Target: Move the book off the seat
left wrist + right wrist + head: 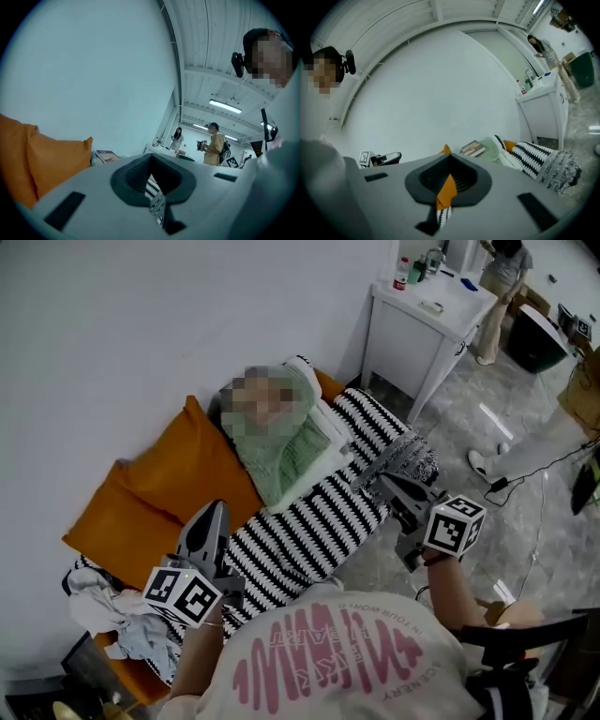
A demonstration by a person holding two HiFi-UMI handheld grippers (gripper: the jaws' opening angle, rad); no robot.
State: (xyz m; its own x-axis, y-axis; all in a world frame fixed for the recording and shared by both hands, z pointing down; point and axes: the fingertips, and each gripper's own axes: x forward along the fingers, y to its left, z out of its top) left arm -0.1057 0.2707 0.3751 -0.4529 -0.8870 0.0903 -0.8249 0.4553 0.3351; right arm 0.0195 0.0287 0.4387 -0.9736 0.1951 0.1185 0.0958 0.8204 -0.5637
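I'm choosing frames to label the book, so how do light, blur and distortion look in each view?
Head view: even light, sharp, a mosaic patch laid over the green cloth on the striped seat. Left gripper view: strong fisheye bend, bluish cast, ceiling lamps, the book small but sharp. Right gripper view: same bend, dark corners, the book clear beside that cloth.

A pale short-sleeved T-shirt [328,667] with pink lettering and bars. The grey left gripper [216,509] and the darker right gripper [382,481] each bear a black-and-white marker cube [455,524].
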